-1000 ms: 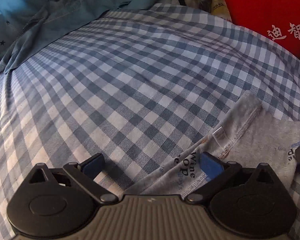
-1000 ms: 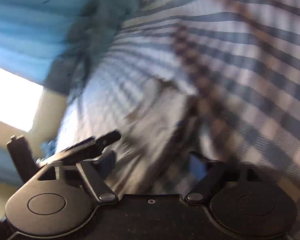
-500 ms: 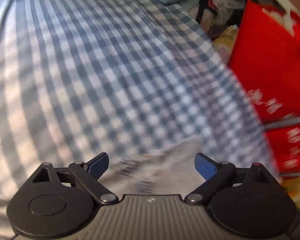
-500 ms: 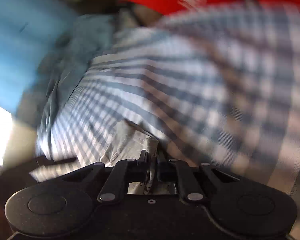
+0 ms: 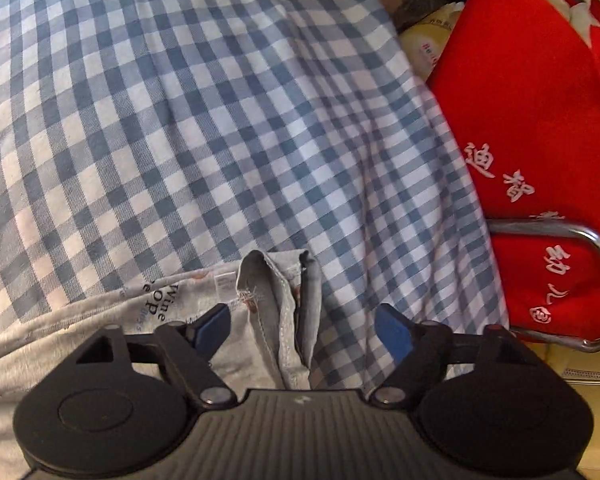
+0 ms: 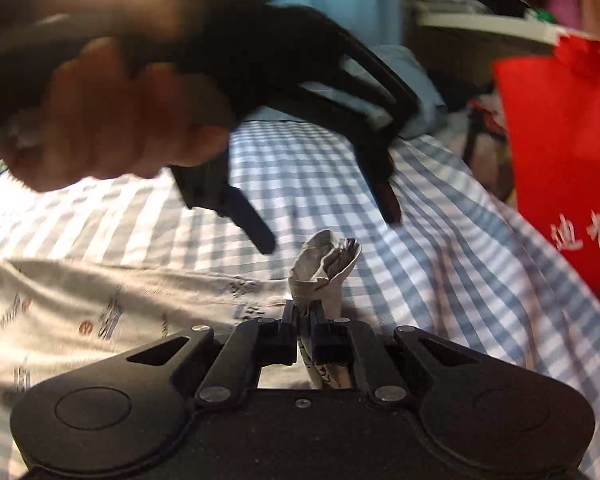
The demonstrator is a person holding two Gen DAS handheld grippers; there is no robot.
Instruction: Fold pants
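Grey pants (image 5: 60,332) with printed lettering lie on a blue checked bedsheet (image 5: 180,120). In the right wrist view the pants (image 6: 100,300) spread to the left. My right gripper (image 6: 305,314) is shut on a bunched corner of the pants, which sticks up between the fingers. My left gripper (image 5: 302,322) is open, its blue pads either side of that raised bunch (image 5: 280,300). The left gripper (image 6: 332,228) also shows in the right wrist view, held by a hand just above the bunch.
A red bag (image 5: 540,140) with white characters stands at the bed's right edge, with a chrome tube frame (image 5: 596,280) below it. The person's hand (image 6: 112,120) fills the upper left of the right wrist view. A blue cloth (image 6: 412,80) lies at the far end.
My right gripper has shut on the pants corner and lifted it. My left gripper swung right and now straddles the raised bunch, still open.
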